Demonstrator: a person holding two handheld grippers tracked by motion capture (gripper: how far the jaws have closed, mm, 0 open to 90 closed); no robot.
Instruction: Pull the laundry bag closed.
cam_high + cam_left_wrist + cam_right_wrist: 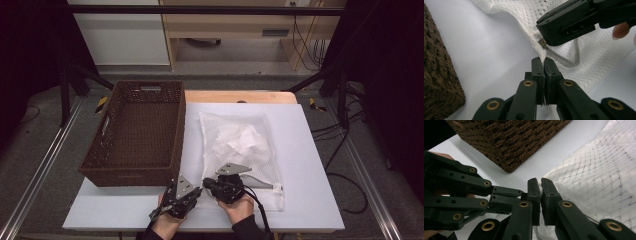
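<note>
Left gripper (544,61) fingers pinch mesh bag (240,145) corner; right gripper (540,182) fingers grip zipper end. No readable writing.

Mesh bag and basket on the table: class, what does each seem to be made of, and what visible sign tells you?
Mesh bag: apparently thin white synthetic netting, matte; a diamond weave of small holes shows, and it lies limp. Basket: dark brown woven strands, perhaps wicker or twisted paper cord; the rough plaited texture shows on its wall.
</note>
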